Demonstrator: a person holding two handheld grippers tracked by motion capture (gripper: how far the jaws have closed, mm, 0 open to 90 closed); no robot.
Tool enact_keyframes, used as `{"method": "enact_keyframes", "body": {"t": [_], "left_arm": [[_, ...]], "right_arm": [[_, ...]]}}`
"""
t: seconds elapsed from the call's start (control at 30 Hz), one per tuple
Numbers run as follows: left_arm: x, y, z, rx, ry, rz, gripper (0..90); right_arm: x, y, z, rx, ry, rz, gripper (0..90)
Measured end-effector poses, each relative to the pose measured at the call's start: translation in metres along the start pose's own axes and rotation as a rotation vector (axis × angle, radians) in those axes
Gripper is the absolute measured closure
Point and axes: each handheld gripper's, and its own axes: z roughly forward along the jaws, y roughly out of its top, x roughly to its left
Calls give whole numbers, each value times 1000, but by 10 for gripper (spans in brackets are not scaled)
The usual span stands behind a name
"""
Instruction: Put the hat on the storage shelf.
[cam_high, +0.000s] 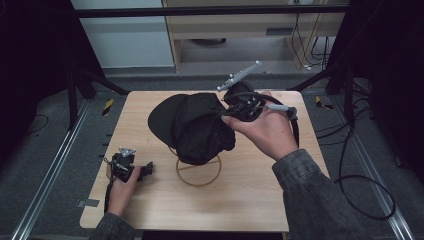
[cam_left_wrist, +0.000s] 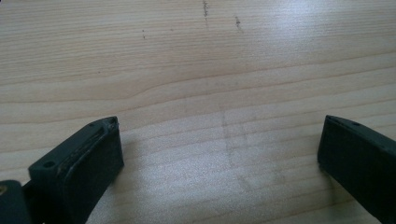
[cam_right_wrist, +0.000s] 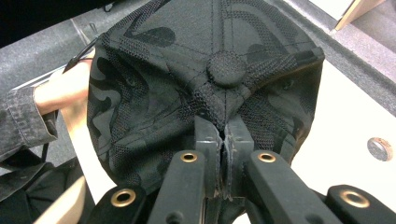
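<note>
Tongs on my right side (cam_right_wrist: 224, 133) are clenched on a pinch of fabric near the crown button of the black cap (cam_high: 192, 127); in the right gripper view the two jaws meet with mesh cloth caught between them just below that button. I judge the pinch sits there because the crown is the one spot that lets the cap hang evenly. In the high view the cap is up off the worktop (cam_high: 150, 210), draped over the wire stand (cam_high: 198, 172) whose ring base rests on the wood near the middle. Whether the cap bears fully on the stand or hangs partly from my grip, I cannot tell.

My left tongs (cam_high: 145, 170) are released, jaws wide apart with bare wood between them in the left gripper view. They lie low on the worktop at the near left, well apart from the cap, presumably parked so as not to foul the right hand's work.
</note>
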Motion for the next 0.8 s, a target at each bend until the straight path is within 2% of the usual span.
{"method": "enact_keyframes", "body": {"t": [0.33, 0.8], "left_arm": [[0, 0, 0, 0, 0, -1, 0], [0, 0, 0, 0, 0, -1, 0]], "right_arm": [[1, -2, 8, 15, 8, -1, 870], [1, -5, 4, 28, 4, -2, 870]]}}
